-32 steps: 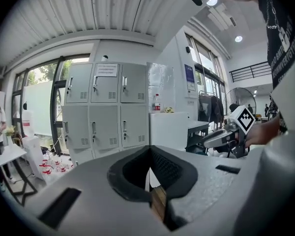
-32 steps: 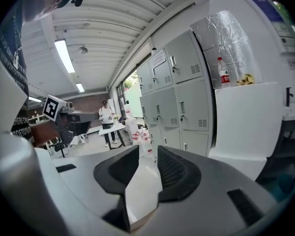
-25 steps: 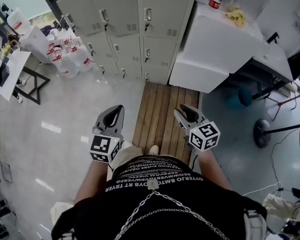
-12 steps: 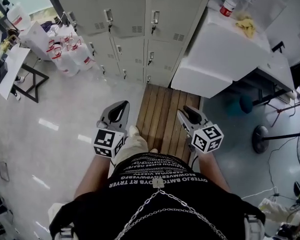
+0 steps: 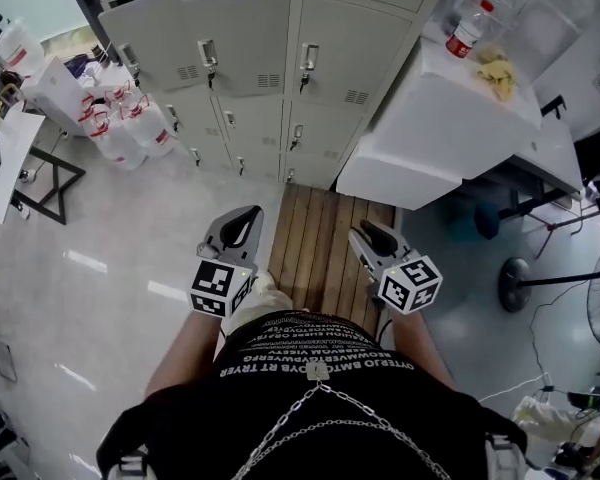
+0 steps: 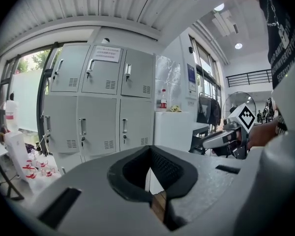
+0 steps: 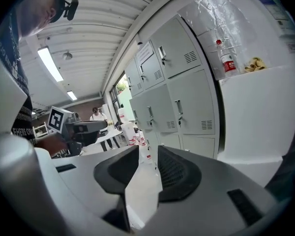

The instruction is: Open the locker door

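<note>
Left hand-held gripper [image 5: 242, 214] low centre of head view, just left of wooden floor slats [image 5: 325, 248]; jaw tips pressed together, nothing pinched. Right hand-held gripper [image 5: 366, 232] at slats' right edge; jaws spread, nothing between. Grey lockers [image 5: 280, 88] across top of frame, well apart from both. Locker door [image 5: 248, 38] closed. Bottle [image 5: 467, 30] on white table [image 5: 430, 138], upper right.

Left gripper [image 5: 246, 211] fingers closed, right gripper [image 5: 360, 232] fingers parted, both empty.
</note>
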A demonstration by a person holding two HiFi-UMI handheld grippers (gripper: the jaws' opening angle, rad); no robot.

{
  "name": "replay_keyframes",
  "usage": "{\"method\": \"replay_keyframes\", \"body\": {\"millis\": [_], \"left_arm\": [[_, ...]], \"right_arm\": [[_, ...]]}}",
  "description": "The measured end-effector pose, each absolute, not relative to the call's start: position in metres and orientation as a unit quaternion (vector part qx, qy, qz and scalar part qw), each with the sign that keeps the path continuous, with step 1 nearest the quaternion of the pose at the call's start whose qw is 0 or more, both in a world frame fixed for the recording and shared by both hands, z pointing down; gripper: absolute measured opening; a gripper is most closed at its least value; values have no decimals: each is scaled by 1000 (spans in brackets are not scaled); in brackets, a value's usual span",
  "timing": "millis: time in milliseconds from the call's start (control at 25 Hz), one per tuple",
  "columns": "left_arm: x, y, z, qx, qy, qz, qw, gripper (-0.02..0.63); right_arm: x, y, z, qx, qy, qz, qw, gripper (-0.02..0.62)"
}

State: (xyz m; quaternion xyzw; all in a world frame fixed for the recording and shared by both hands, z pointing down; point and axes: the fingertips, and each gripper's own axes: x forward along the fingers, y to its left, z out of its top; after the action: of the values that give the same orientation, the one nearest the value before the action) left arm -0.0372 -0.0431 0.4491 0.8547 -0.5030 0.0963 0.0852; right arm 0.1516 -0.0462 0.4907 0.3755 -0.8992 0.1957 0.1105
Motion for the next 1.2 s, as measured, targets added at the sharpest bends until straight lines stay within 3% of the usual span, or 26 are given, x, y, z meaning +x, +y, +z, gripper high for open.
{"method": "replay_keyframes", "body": {"millis": [760,1200], "left_arm": [[-118,-159,440,863,-493,85,68,3],[-123,-192,441,869,-483,72,75,3]], "right_arm": [[56,-146,470,372,-905,175,106,117],[62,-171,476,392,-893,186,116,117]]}}
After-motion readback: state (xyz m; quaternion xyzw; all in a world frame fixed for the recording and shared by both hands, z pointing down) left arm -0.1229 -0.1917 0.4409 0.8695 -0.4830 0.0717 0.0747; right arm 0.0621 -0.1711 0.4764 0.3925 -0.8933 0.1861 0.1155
